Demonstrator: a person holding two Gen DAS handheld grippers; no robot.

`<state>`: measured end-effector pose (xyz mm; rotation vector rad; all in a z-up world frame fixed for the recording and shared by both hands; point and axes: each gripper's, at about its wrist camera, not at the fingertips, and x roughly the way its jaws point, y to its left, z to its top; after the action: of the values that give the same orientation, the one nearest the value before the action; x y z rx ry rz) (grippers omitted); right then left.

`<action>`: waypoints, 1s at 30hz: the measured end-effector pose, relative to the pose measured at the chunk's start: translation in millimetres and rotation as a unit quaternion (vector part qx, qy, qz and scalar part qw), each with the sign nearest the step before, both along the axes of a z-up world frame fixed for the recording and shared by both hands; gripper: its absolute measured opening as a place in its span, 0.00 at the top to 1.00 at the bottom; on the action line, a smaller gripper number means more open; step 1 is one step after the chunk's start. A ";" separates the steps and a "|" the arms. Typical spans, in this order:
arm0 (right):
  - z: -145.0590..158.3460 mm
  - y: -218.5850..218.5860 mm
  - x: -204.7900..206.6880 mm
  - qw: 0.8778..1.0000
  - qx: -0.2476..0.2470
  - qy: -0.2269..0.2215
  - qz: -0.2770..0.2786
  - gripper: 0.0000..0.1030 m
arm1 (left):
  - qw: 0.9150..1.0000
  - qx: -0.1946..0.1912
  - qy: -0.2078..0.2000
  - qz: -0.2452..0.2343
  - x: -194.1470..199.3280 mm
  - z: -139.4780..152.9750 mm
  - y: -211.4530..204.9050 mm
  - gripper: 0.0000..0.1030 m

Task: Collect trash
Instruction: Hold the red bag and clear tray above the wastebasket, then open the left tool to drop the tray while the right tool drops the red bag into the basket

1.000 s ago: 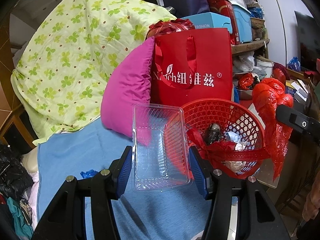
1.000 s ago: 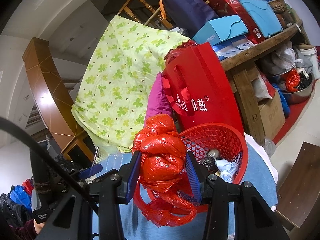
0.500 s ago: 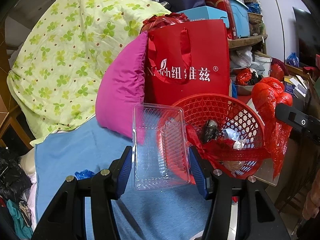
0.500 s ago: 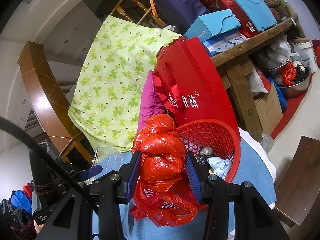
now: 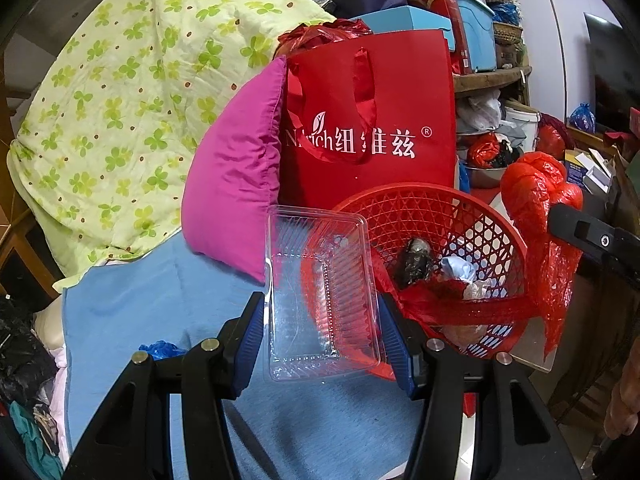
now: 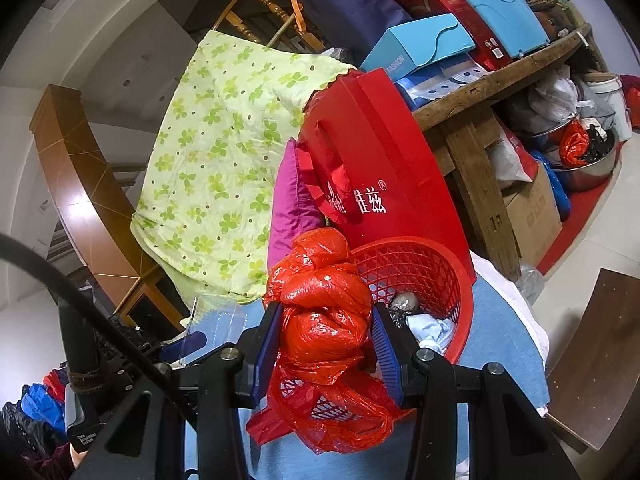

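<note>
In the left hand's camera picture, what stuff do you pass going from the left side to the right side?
Green clover blanket → pink pillow → clear plastic tray → red basket → crumpled red plastic bag.

from each wrist we look forward along the fingers, close up. both our views share the red basket (image 5: pixel 472 216) (image 6: pixel 436 264) and red tote bag (image 5: pixel 400 92) (image 6: pixel 384 140).

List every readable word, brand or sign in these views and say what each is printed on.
"纽维兹 ®", after a partly hidden Latin word starting "N" and ending "ch": red tote bag.
"FASHION": light blue box.
Print on the dark red box and the black label on the other hand-held gripper: too small to read.
</note>
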<state>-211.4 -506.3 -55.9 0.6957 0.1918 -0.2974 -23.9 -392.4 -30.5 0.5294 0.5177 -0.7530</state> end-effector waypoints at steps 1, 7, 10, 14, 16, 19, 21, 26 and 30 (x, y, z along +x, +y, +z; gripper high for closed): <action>0.3 -1.1 0.5 1.000 -0.001 0.000 -0.001 0.54 | 1.000 0.000 0.001 0.000 0.6 -0.6 -0.6 0.44; 2.3 -3.8 3.6 1.000 -0.007 0.002 -0.004 0.54 | 1.000 0.000 0.005 -0.004 4.3 -3.4 -4.9 0.44; 2.6 -5.4 6.6 1.000 -0.008 0.004 -0.005 0.54 | 1.000 0.000 0.007 -0.006 6.3 -5.2 -7.8 0.44; 3.5 -8.9 11.1 1.000 -0.011 0.004 -0.007 0.54 | 1.000 0.000 0.012 -0.011 9.5 -7.5 -13.4 0.44; 4.5 -12.2 14.7 1.000 -0.013 0.005 -0.008 0.54 | 1.000 -0.002 0.015 -0.015 10.7 -8.5 -15.6 0.44; 6.9 -18.2 21.3 1.000 -0.018 0.004 -0.013 0.54 | 0.999 -0.014 0.034 -0.030 14.9 -8.5 -19.9 0.44; 9.1 -22.6 25.6 1.000 -0.020 0.003 -0.019 0.54 | 0.998 -0.023 0.047 -0.038 19.1 -8.2 -23.2 0.44; 10.4 -39.7 34.5 0.999 -0.015 -0.009 -0.037 0.53 | 0.988 -0.058 0.115 -0.081 34.0 -12.7 -32.8 0.42; 7.6 -53.1 44.9 0.999 -0.003 -0.012 -0.049 0.52 | 0.981 -0.073 0.148 -0.104 38.3 -20.7 -38.5 0.42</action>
<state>-166.5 -559.4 -48.3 0.7027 0.1344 -0.3826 14.4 -430.9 -51.2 0.3373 0.6837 -1.0714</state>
